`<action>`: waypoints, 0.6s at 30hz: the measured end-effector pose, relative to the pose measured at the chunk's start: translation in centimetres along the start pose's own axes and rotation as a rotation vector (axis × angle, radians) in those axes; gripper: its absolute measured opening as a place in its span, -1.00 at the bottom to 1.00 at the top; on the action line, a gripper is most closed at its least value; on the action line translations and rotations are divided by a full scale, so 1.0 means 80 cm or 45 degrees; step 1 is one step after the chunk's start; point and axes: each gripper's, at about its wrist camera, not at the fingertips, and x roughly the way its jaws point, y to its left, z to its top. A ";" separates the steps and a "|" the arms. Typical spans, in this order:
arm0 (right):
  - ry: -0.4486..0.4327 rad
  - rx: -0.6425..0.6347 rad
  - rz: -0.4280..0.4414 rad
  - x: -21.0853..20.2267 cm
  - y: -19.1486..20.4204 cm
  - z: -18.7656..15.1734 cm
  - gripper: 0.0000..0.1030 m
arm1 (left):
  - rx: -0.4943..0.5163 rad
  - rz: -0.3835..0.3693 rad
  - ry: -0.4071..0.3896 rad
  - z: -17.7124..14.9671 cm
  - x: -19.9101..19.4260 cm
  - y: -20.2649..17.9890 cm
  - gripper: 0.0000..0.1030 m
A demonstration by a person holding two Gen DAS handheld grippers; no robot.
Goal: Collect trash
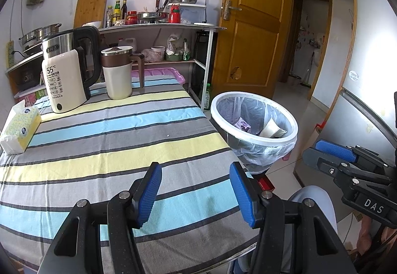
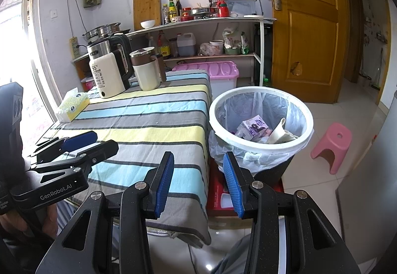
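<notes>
A trash bin (image 1: 290, 122) with a white rim and a clear liner stands on the floor at the table's right edge; it also shows in the right wrist view (image 2: 305, 112). Inside lie a purple carton (image 2: 254, 128) and a crumpled paper cup (image 2: 280, 133). My left gripper (image 1: 194, 195) is open and empty over the striped tablecloth (image 1: 111, 145). My right gripper (image 2: 197, 186) is open and empty, near the table's corner, just short of the bin. Each gripper shows at the edge of the other's view.
On the table's far end stand an electric kettle (image 1: 65, 70), a cream jug (image 1: 119, 73) and a tissue pack (image 1: 17, 128). A pink stool (image 2: 332, 142) and red box (image 2: 220, 194) are on the floor. A shelf unit (image 2: 198, 23), pink storage box (image 2: 218, 73) and wooden door (image 2: 305, 25) are behind.
</notes>
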 end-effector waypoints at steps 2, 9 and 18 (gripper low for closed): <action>-0.001 -0.001 0.001 0.000 0.000 0.000 -0.17 | 0.000 -0.001 -0.001 0.000 0.000 0.000 0.10; -0.002 -0.001 0.001 -0.001 0.000 0.001 -0.17 | 0.005 0.008 -0.004 0.001 -0.001 0.001 0.10; -0.002 0.000 0.001 -0.001 0.000 0.000 -0.17 | 0.007 0.014 -0.004 0.001 -0.001 0.002 0.10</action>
